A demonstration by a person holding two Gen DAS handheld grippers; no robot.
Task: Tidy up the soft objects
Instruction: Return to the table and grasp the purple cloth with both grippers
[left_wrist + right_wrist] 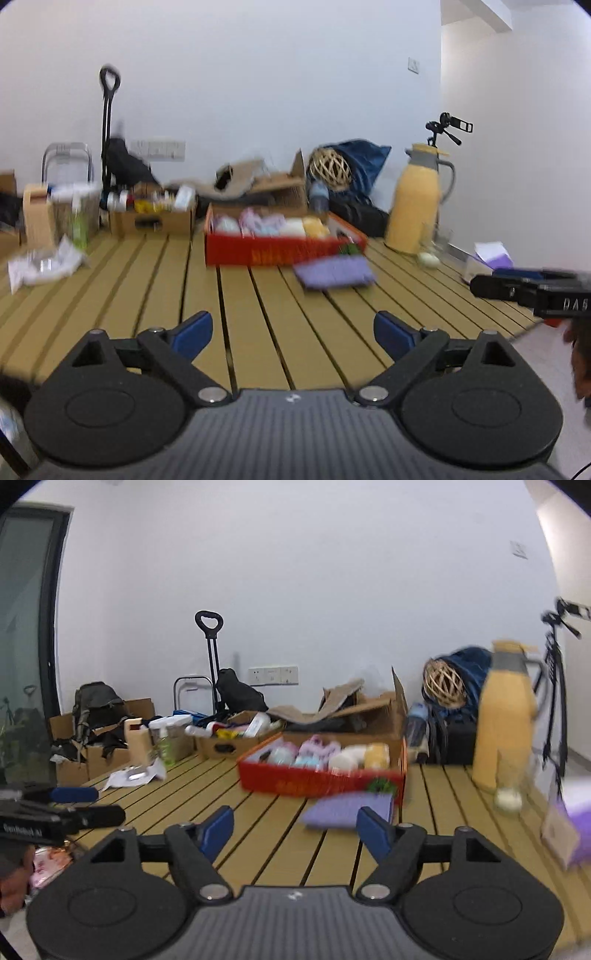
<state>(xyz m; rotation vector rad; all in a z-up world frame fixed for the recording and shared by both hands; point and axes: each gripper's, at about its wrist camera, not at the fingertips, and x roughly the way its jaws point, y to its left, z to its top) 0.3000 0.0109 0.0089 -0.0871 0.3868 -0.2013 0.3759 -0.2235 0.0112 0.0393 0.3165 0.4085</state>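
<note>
Tongs spread wide and empty over the slatted table

Left gripper (293, 330) and right gripper (295, 829) both gape at lower centre, nothing between the blue pads. Beyond, mid-frame, the red box (258, 253) already looks packed with pale rolled soft things; a folded purple cloth (334, 273) lies just before it, seemingly not yet boxed.
</note>
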